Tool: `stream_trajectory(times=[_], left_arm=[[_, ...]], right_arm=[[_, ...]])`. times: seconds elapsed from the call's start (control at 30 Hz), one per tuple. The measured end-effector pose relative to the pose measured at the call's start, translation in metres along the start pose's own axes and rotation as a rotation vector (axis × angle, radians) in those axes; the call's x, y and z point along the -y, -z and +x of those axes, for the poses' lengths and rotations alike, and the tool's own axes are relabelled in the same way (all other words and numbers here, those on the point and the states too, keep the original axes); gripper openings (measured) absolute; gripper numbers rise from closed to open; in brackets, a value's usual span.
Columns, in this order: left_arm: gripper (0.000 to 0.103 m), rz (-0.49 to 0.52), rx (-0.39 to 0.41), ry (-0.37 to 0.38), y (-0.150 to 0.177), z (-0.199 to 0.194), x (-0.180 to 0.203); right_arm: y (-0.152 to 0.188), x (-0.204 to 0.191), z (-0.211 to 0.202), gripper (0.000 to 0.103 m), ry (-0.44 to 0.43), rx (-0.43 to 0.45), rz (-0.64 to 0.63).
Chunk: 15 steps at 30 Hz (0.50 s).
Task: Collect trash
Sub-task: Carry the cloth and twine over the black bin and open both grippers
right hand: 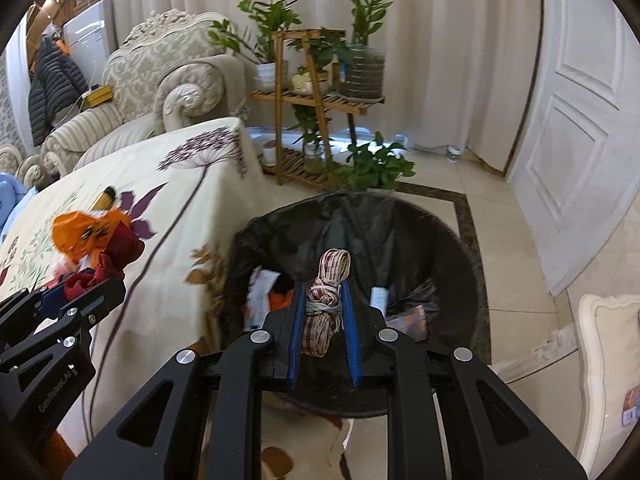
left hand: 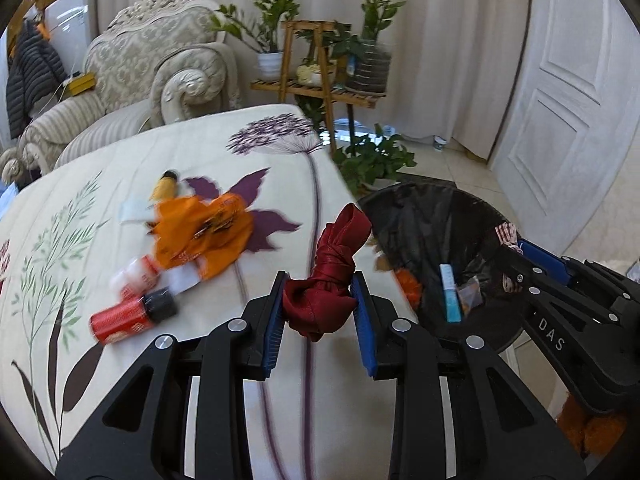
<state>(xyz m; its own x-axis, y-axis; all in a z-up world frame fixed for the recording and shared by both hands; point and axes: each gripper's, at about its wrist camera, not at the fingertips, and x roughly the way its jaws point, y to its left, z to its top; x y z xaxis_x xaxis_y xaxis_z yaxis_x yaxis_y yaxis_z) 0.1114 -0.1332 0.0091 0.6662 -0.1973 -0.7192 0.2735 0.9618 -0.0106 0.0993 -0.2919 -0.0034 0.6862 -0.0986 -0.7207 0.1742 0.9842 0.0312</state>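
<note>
My left gripper (left hand: 320,284) is shut on a knotted dark red cloth (left hand: 332,264), held above the table's right edge. My right gripper (right hand: 322,290) is shut on a coiled red-and-white striped cord (right hand: 326,292), hanging over the black-lined trash bin (right hand: 460,240). In the left wrist view the bin (left hand: 404,216) stands just right of the table, with a blue tube (left hand: 448,292) and wrappers inside. On the flowered tablecloth (left hand: 100,208) lie an orange bag (left hand: 200,232), a yellow tube (left hand: 164,186) and red bottles (left hand: 120,318).
A cream armchair (left hand: 160,68) stands behind the table. A wooden plant stand (right hand: 316,92) with potted plants is at the back, a leafy plant (right hand: 376,164) on the floor by the bin. A white door (right hand: 580,120) is at right, tiled floor (right hand: 516,248) around the bin.
</note>
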Motion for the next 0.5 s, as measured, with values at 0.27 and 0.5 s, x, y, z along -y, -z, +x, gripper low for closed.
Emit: stream_trajectory(times=[0.27, 0.5], left_arm=[[0.031, 0.041, -0.013, 0.005, -0.018, 0.026, 0.030], [0.031, 0.047, -0.041, 0.002, -0.027, 0.048, 0.043]], right_arm=[[-0.006, 0.021, 0.016, 0.019, 0.035, -0.009, 0.024], [-0.009, 0.035, 0.032, 0.019, 0.052, -0.028, 0.040]])
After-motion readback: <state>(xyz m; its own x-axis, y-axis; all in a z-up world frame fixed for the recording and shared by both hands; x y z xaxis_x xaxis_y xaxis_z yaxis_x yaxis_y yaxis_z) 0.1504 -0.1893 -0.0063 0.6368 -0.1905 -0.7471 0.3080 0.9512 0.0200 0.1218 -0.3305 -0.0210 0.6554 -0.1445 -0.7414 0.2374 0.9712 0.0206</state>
